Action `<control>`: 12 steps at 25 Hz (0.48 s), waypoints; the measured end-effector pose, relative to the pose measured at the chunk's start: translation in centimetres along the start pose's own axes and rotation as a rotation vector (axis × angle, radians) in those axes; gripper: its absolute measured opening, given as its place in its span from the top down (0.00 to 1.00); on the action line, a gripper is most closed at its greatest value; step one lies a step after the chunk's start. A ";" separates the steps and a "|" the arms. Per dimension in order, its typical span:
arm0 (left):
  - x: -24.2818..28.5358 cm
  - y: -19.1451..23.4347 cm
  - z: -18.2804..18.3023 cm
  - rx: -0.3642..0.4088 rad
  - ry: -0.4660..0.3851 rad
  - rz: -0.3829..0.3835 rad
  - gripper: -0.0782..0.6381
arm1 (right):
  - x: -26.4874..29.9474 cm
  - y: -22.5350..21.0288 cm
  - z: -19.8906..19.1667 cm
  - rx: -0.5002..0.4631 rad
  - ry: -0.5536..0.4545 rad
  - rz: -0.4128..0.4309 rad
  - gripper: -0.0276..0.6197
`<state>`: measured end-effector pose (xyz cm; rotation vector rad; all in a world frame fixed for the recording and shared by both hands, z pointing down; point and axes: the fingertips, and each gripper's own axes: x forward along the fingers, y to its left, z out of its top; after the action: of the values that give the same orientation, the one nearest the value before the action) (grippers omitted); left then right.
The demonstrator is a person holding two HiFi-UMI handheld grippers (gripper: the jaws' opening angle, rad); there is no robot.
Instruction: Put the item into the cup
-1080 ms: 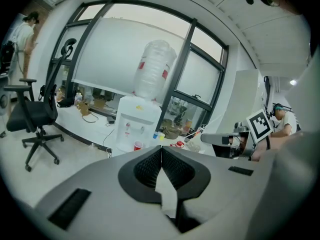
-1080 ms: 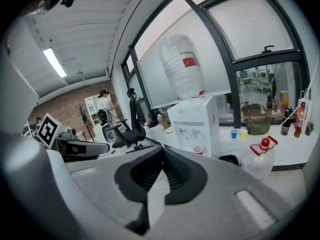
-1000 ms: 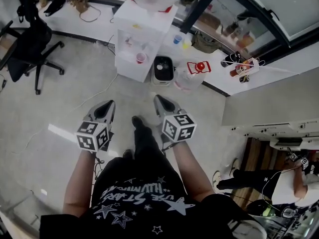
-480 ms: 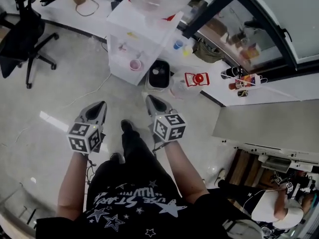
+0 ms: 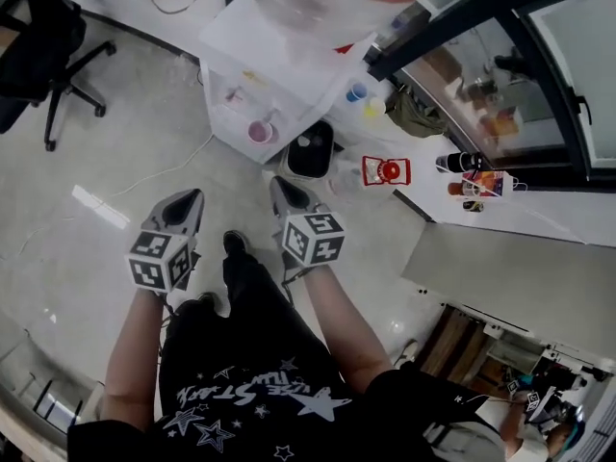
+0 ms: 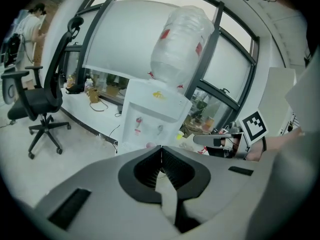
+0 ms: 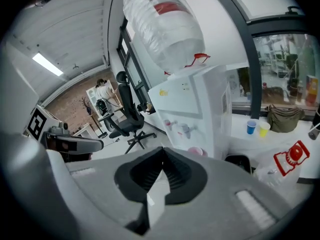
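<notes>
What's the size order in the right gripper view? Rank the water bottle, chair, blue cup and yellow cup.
1. Water bottle
2. Chair, though it stands farther off
3. Blue cup and yellow cup look alike; unranked

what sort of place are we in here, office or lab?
Probably an office or lab, at its water corner: a white water dispenser topped by a clear plastic bottle, a black swivel office chair, and a long white counter by the wall.
</notes>
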<state>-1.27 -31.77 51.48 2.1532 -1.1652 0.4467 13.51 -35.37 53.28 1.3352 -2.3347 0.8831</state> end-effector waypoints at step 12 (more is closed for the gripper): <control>5.9 3.7 -0.3 -0.014 -0.014 0.046 0.88 | 6.2 -3.4 -0.8 0.011 0.034 0.005 0.95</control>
<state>-1.14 -36.75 56.43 2.1244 -1.2245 0.4431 13.15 -40.25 58.47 1.3096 -2.3116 0.9142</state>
